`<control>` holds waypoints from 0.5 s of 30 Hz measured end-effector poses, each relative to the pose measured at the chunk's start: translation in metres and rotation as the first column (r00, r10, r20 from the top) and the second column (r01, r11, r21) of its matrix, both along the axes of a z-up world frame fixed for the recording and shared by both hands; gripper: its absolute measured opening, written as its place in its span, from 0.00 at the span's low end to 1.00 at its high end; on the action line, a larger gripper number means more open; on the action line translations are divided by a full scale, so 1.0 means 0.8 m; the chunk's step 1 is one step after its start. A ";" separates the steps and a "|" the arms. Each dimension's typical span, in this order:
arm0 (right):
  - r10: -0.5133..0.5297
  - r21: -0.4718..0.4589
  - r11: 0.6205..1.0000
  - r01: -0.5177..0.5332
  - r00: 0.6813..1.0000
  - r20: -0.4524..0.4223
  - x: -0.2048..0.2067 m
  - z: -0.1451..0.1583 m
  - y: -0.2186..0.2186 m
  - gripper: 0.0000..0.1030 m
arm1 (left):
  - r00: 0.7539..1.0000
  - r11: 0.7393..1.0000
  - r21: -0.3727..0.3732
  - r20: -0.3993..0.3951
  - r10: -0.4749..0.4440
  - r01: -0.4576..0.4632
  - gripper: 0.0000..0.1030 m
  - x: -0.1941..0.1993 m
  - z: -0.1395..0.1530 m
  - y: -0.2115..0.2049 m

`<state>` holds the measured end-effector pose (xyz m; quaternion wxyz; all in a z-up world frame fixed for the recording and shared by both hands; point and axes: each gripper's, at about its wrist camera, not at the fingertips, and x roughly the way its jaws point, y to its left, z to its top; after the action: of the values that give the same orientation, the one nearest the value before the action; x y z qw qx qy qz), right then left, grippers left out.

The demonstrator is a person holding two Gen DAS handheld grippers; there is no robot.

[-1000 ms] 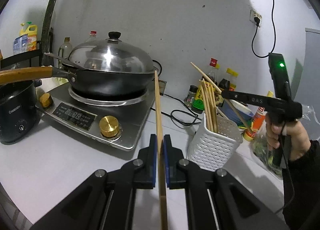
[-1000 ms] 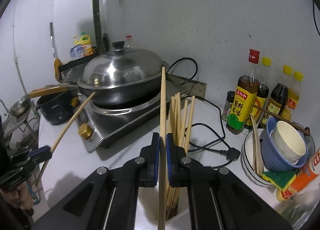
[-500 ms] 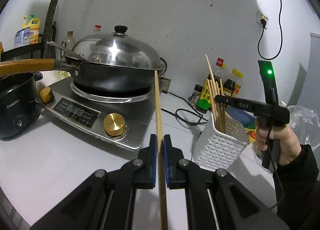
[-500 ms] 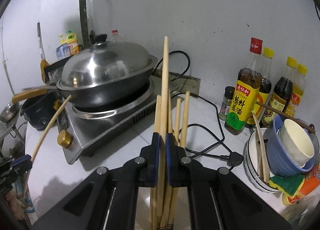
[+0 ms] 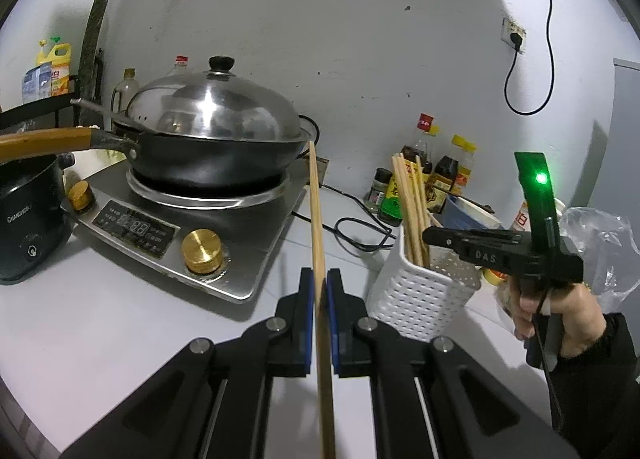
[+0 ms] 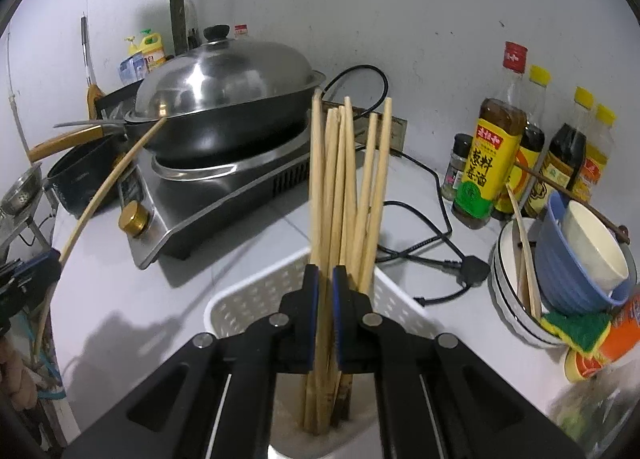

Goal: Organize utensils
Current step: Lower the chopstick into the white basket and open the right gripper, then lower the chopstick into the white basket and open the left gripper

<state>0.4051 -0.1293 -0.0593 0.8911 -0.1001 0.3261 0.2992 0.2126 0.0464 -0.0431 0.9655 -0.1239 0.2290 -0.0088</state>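
- Chopstick stands clenched in my left tool, its blue pads pressed on both sides, the tip rising in front of the lidded wok on the induction cooker.
- My right tool grips a second chopstick the same way, with its lower end down inside the white perforated utensil holder among the other chopsticks that lean there.
- From my left side I see my right hand holding its tool just above the holder's rim.
- The holder sits on the white counter, between the cooker and the sauce bottles.
- A stack of bowls with a sponge lies to the right of the holder, near the bottles.
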 end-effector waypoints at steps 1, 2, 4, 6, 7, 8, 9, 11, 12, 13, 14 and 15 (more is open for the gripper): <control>-0.003 0.005 1.000 0.003 1.000 0.002 -0.002 0.001 -0.005 0.06 | 1.000 1.000 0.002 0.002 -0.001 0.001 0.05 0.000 0.002 -0.003; -0.006 0.010 1.000 0.006 1.000 0.003 -0.003 0.003 -0.009 0.07 | 1.000 1.000 0.004 0.004 -0.003 0.003 0.05 0.001 0.004 -0.007; -0.011 0.026 1.000 0.011 1.000 0.007 -0.008 0.007 -0.021 0.12 | 1.000 1.000 0.005 0.011 -0.009 0.009 0.05 0.002 0.008 -0.015; -0.015 0.041 0.999 0.015 1.000 0.012 -0.013 0.011 -0.034 0.14 | 1.000 1.000 0.006 0.017 -0.015 0.015 0.05 0.006 0.012 -0.024; -0.014 0.047 0.999 0.013 1.000 0.012 -0.016 0.012 -0.040 0.14 | 1.000 1.000 0.007 0.019 -0.018 0.018 0.05 0.008 0.014 -0.028; -0.013 0.051 0.999 0.012 1.000 0.012 -0.018 0.013 -0.045 0.14 | 1.000 1.000 0.005 0.023 -0.021 0.021 0.05 0.011 0.017 -0.032; -0.013 0.058 0.998 0.012 1.000 0.014 -0.021 0.013 -0.051 0.14 | 0.999 1.000 0.003 0.028 -0.023 0.023 0.05 0.014 0.020 -0.037; -0.012 0.069 0.998 0.011 1.000 0.013 -0.025 0.014 -0.063 0.14 | 0.999 1.000 0.000 0.039 -0.028 0.028 0.05 0.021 0.026 -0.045; -0.010 0.075 0.997 0.009 1.000 0.013 -0.027 0.015 -0.069 0.14 | 0.998 0.999 -0.004 0.046 -0.032 0.032 0.05 0.025 0.030 -0.050; -0.010 0.084 0.996 0.009 1.000 0.016 -0.030 0.015 -0.076 0.14 | 0.998 0.999 -0.007 0.051 -0.033 0.034 0.05 0.029 0.032 -0.053; -0.010 0.093 0.996 0.008 1.000 0.017 -0.031 0.015 -0.082 0.15 | 0.998 0.999 -0.010 0.057 -0.033 0.034 0.05 0.034 0.036 -0.057; -0.009 0.101 0.995 0.007 1.000 0.017 -0.032 0.016 -0.088 0.15 | 0.997 0.999 -0.017 0.064 -0.033 0.034 0.05 0.041 0.039 -0.062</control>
<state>0.3798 -0.1993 -0.0469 0.8991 -0.0562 0.3032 0.3107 0.2453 -0.0035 -0.0117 0.9708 -0.1282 0.2003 -0.0311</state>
